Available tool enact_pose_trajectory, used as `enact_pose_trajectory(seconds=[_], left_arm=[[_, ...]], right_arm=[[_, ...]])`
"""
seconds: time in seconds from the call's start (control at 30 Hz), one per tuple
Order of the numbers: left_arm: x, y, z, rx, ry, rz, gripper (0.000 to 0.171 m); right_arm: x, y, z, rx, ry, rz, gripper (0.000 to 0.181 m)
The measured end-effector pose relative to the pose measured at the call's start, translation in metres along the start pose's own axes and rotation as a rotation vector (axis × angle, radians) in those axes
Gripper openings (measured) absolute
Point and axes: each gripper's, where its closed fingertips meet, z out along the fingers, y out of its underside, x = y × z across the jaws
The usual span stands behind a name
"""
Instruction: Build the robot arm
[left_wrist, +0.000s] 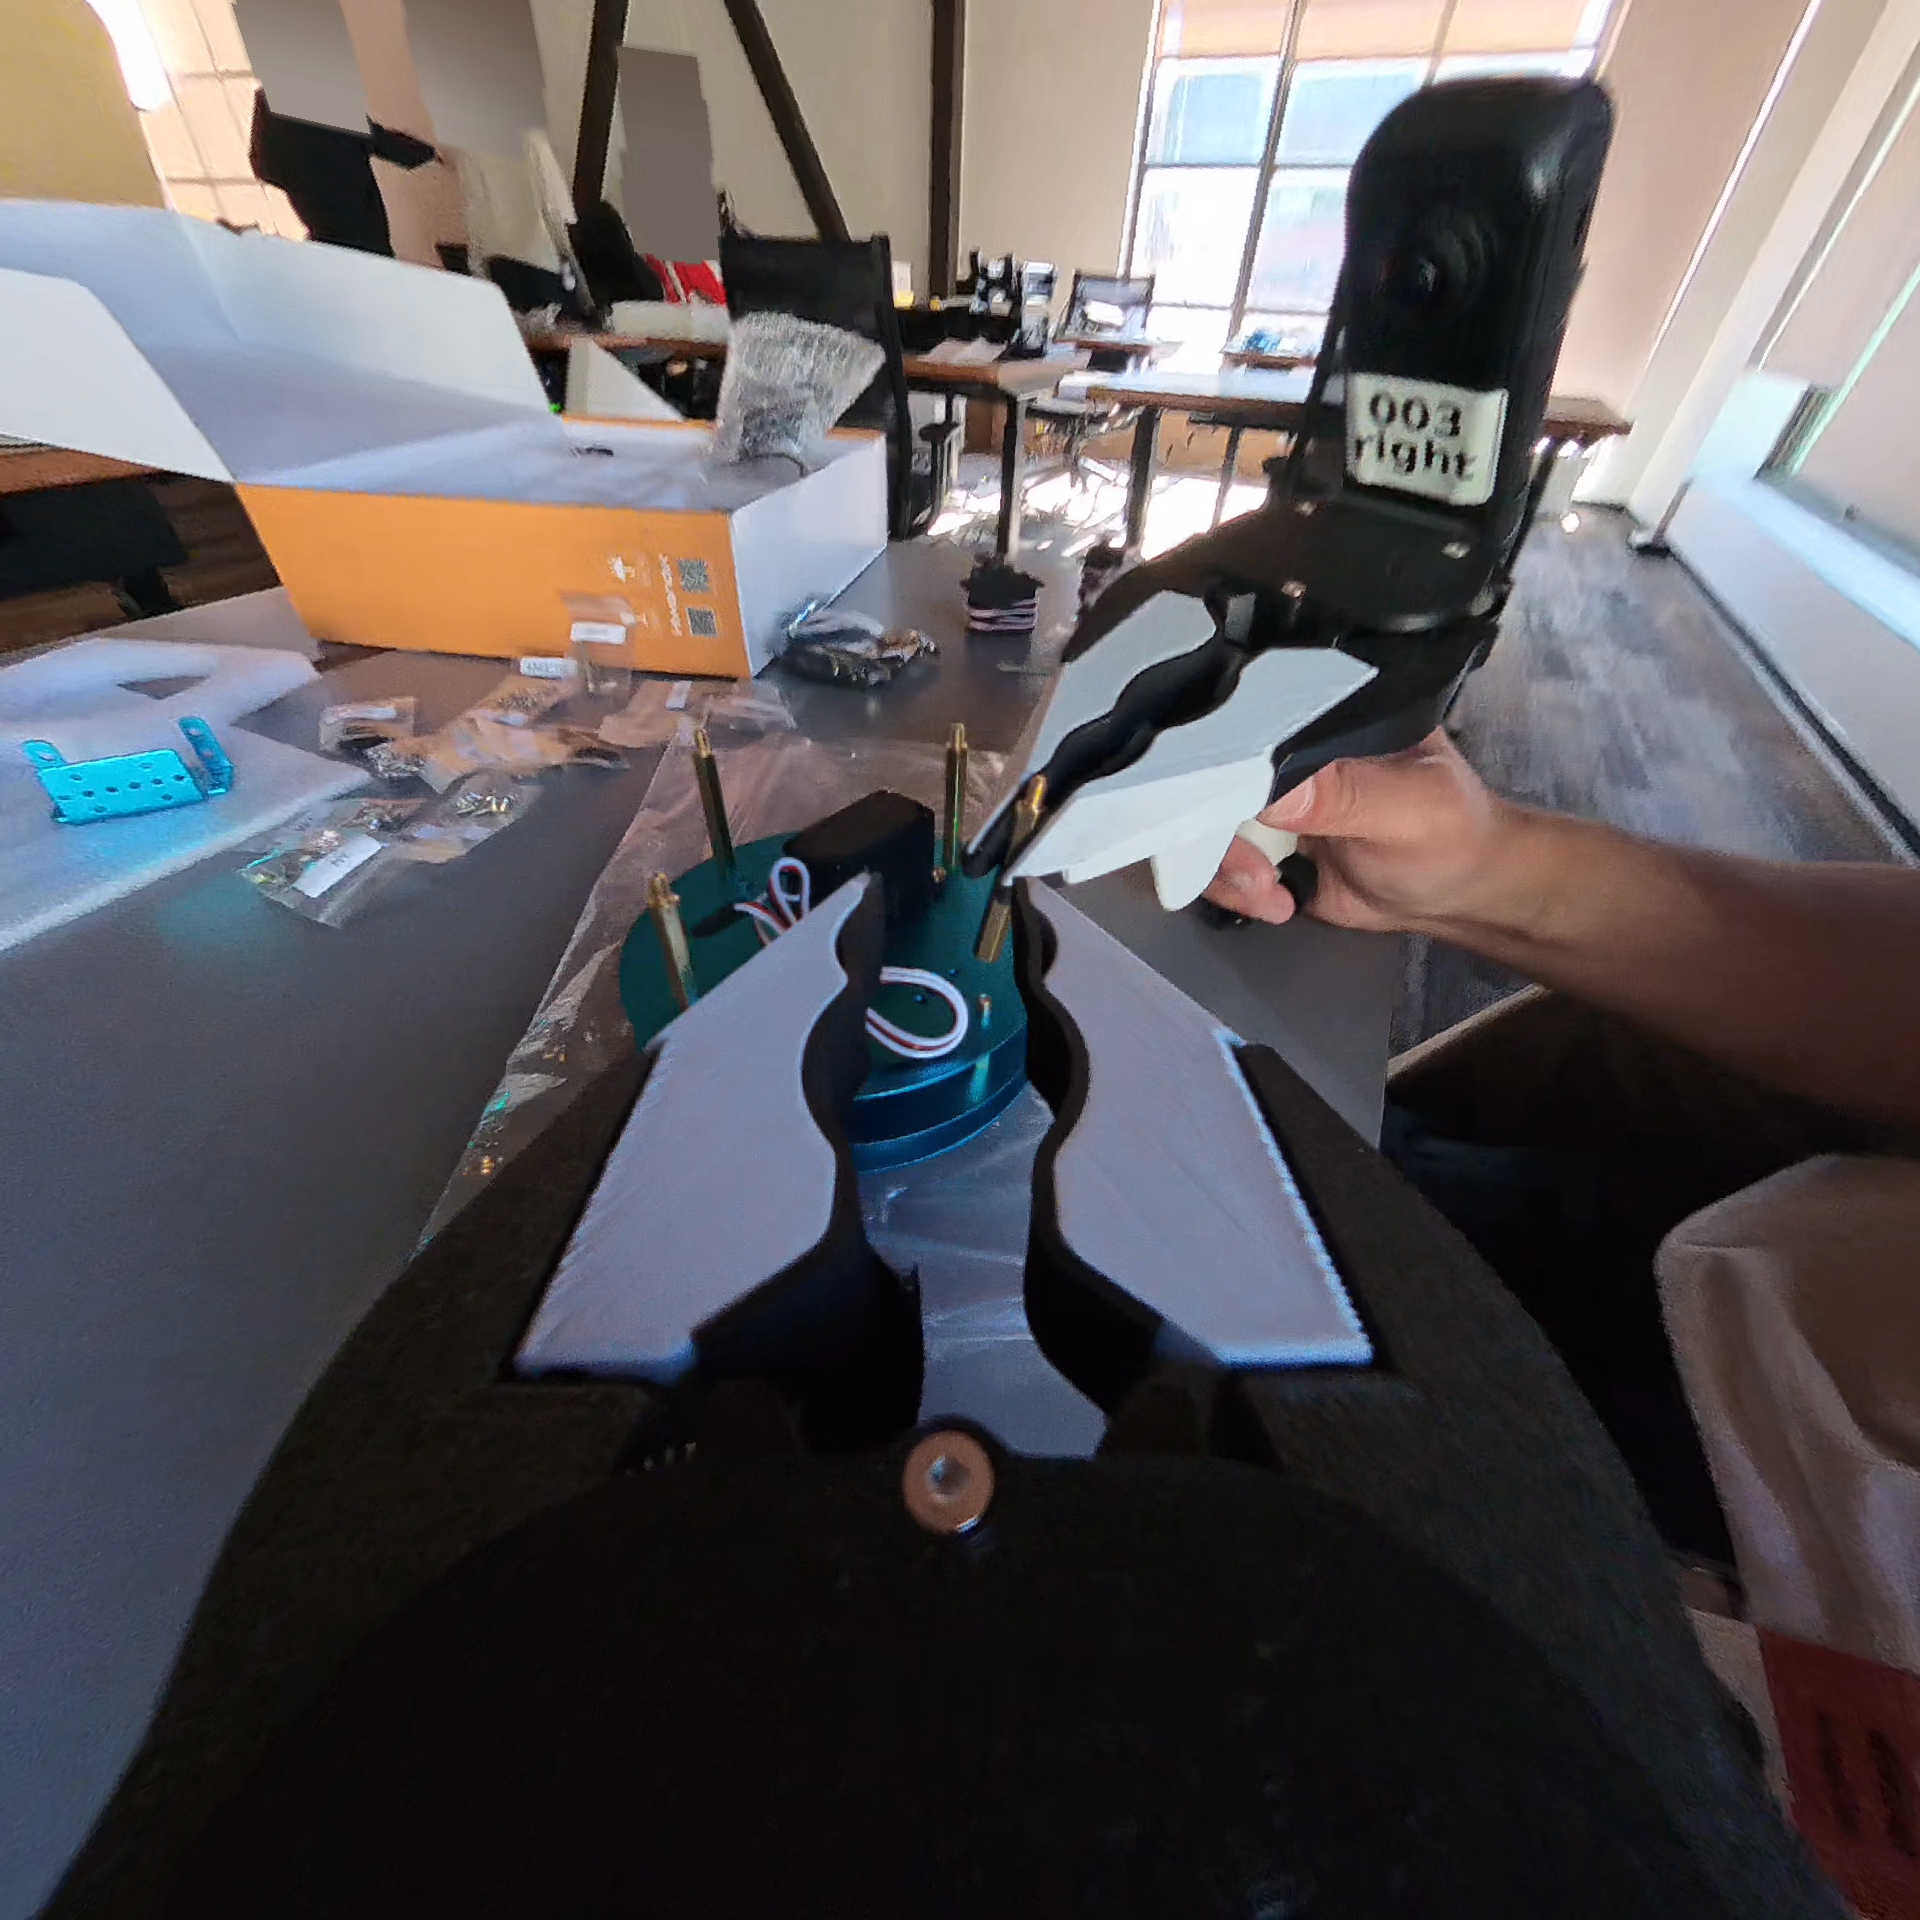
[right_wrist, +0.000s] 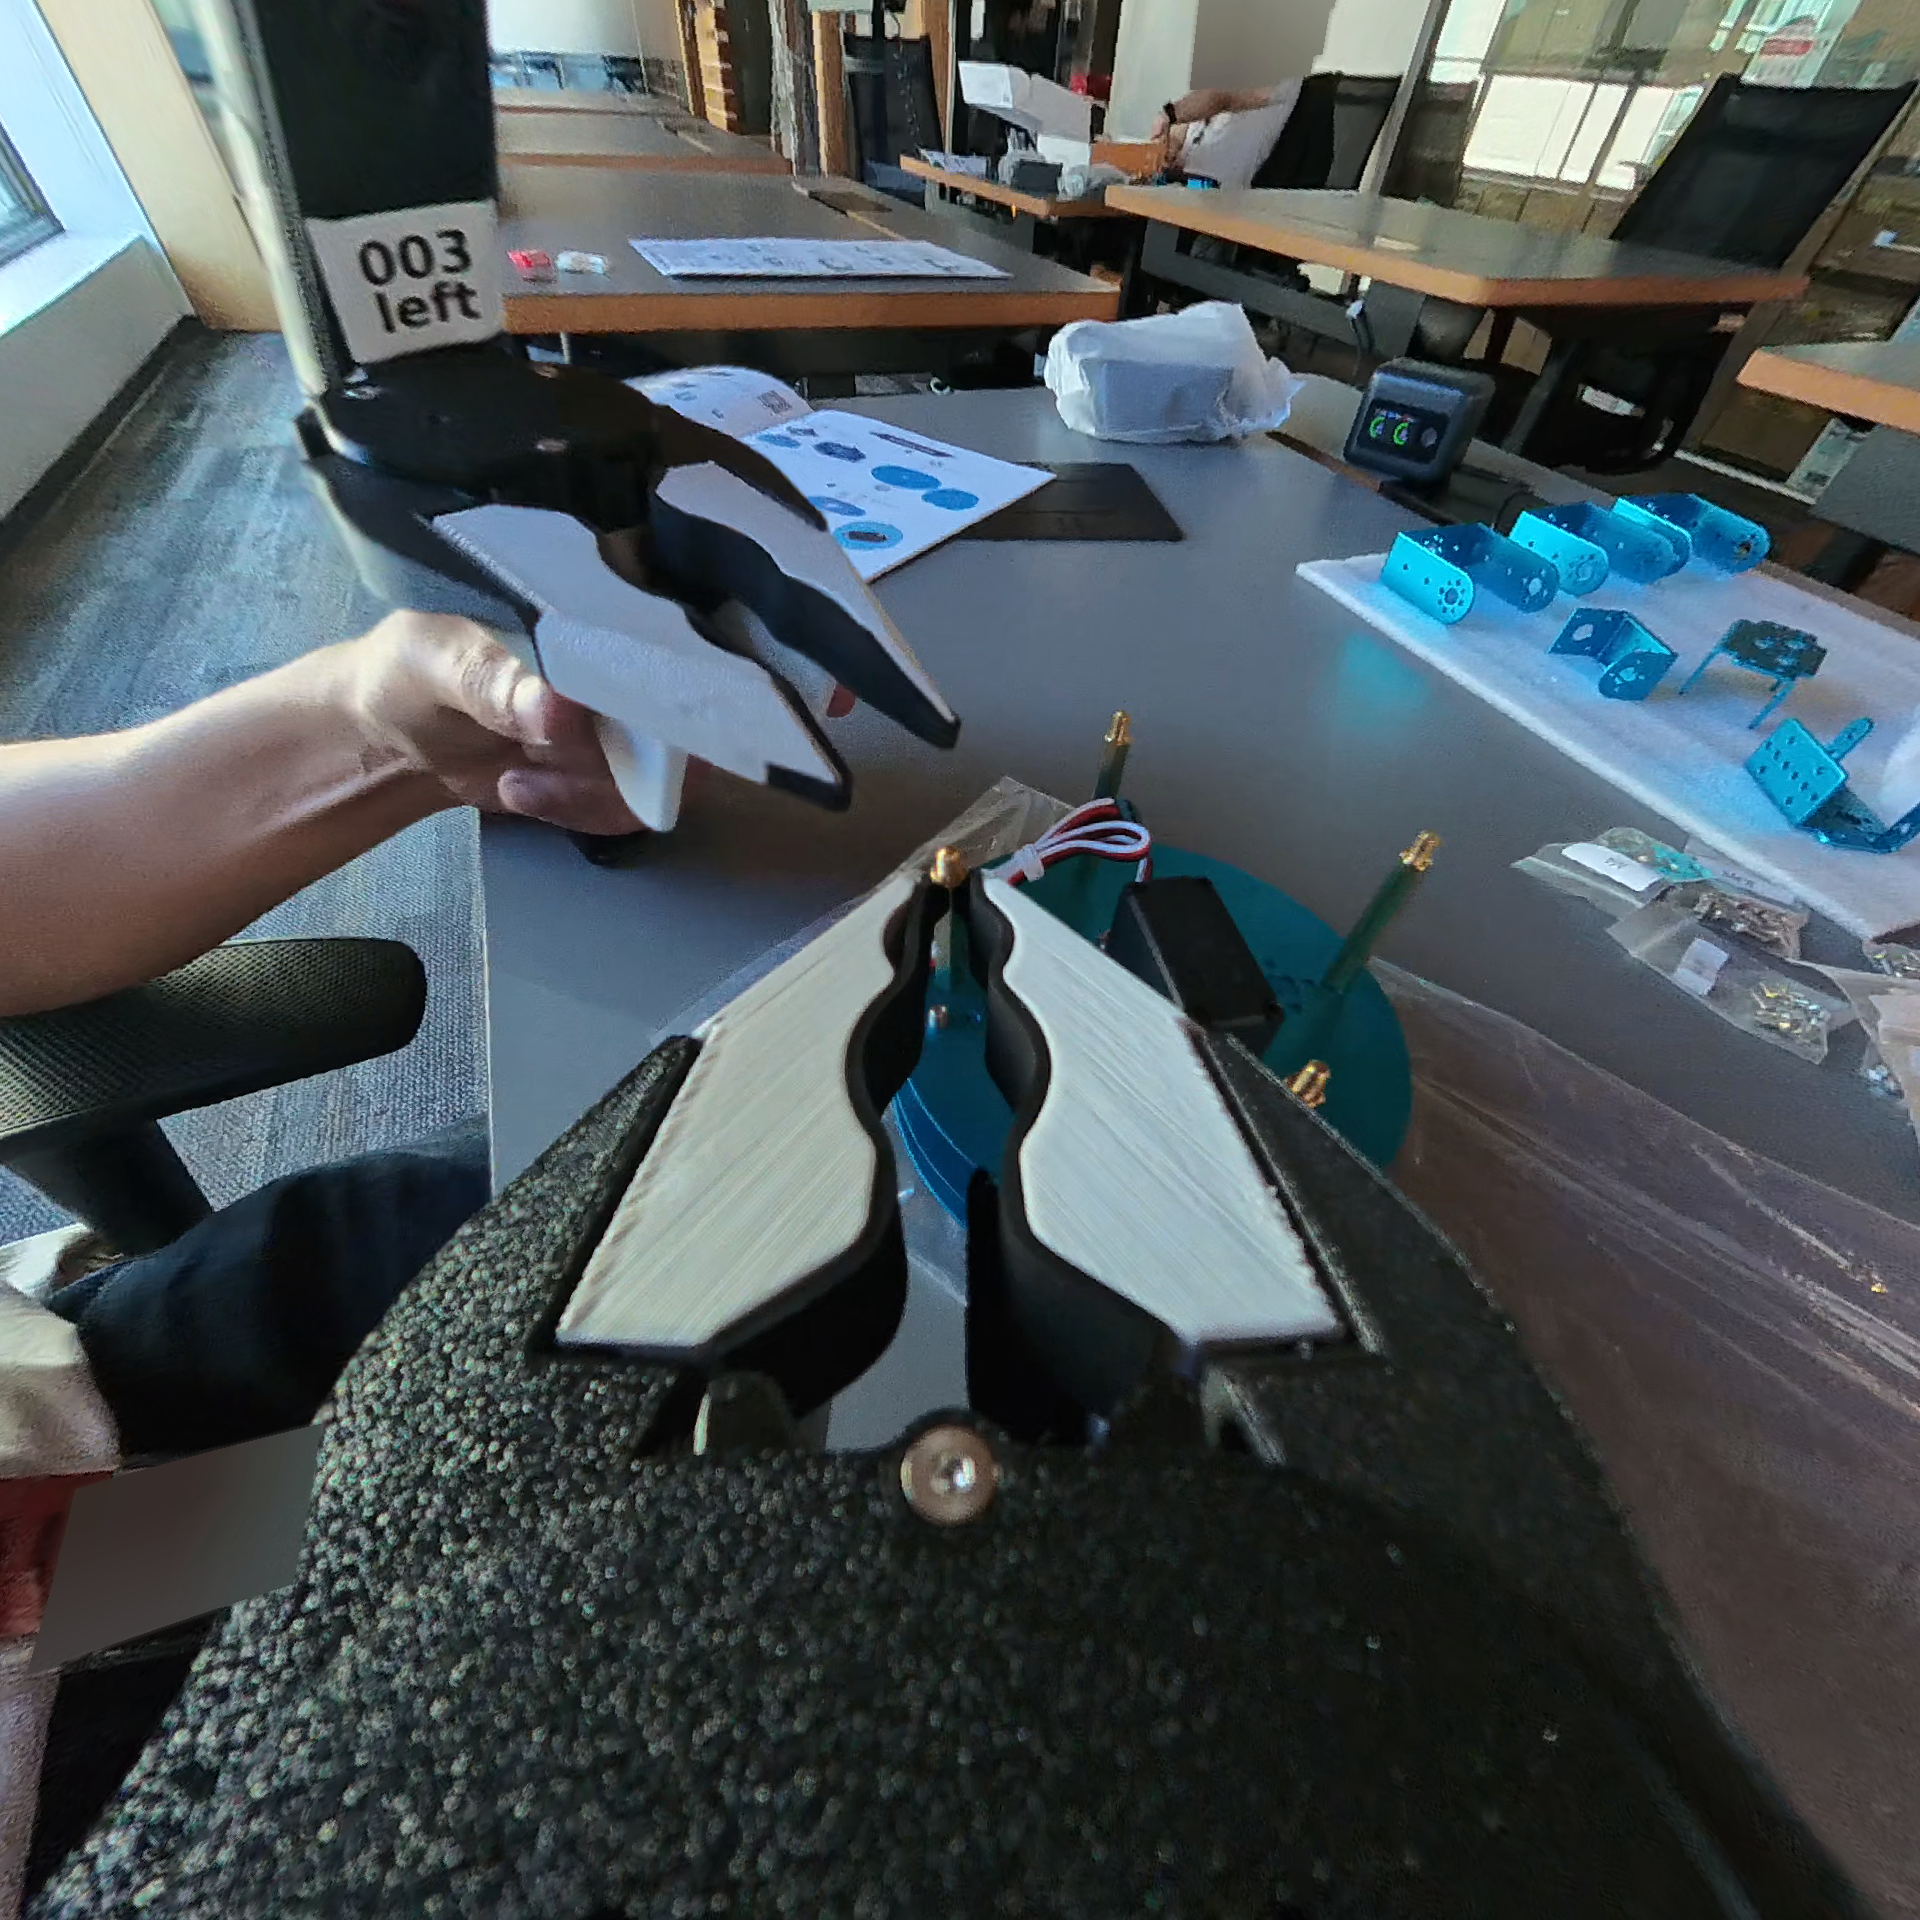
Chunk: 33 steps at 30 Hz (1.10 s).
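**Left wrist view.** The left gripper (left_wrist: 940, 904) has its fingers spread apart, and they grip nothing. Under and just past the tips sits a round blue base (left_wrist: 935, 1091) on a clear plastic sheet (left_wrist: 935, 1195). A black box (left_wrist: 873, 831) stands on the base just past the left tip, and red and white wires (left_wrist: 925, 1013) loop between the fingers. The right gripper (left_wrist: 997, 862) comes in from the right, past the right tip, and its tips pinch a gold post (left_wrist: 1013, 873) on the base rim. Three more posts (left_wrist: 712, 795) stand farther out. Far off to the left lie little bags of screws (left_wrist: 436, 769) and an orange and white carton (left_wrist: 499, 571).

**Right wrist view.** The right gripper (right_wrist: 951, 883) is squeezed onto the gold post (right_wrist: 945, 862), whose top pokes out at the tips. The post is thin and smooth, so I think a pinch this near the tips could slip. The black box (right_wrist: 1195, 956) and wires (right_wrist: 1091, 836) sit close on the right and could get bumped. The left gripper (right_wrist: 899, 764) hangs up to the left, loose and empty. Blue metal parts (right_wrist: 1558, 561) lie far right.
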Motion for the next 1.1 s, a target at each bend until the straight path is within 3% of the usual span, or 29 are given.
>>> enact_pose_trajectory(seconds=[0.13,0.3,0.4,0.53,0.83,1.1], left_arm=[[0.0,-0.001,-0.003,0.012,0.047,-0.03,0.03],[-0.016,0.003,-0.003,-0.019,-0.094,0.167,0.033],[-0.007,0.006,-0.002,-0.031,-0.06,0.202,0.036],[0.001,0.016,0.006,-0.104,0.026,0.185,0.057],[-0.005,0.027,0.026,-0.191,-0.013,0.262,0.056],[-0.016,0.028,0.024,-0.196,-0.047,0.257,0.059]], right_arm=[[-0.006,0.011,0.009,-0.082,-0.011,-0.045,0.005],[-0.001,0.011,0.007,-0.08,0.035,-0.061,0.004],[-0.001,0.011,0.007,-0.08,0.02,-0.047,0.004],[-0.004,0.013,0.009,-0.093,0.007,-0.056,0.005],[-0.004,0.013,0.01,-0.088,-0.029,-0.013,0.005],[-0.001,0.013,0.011,-0.09,0.002,-0.019,0.005]])
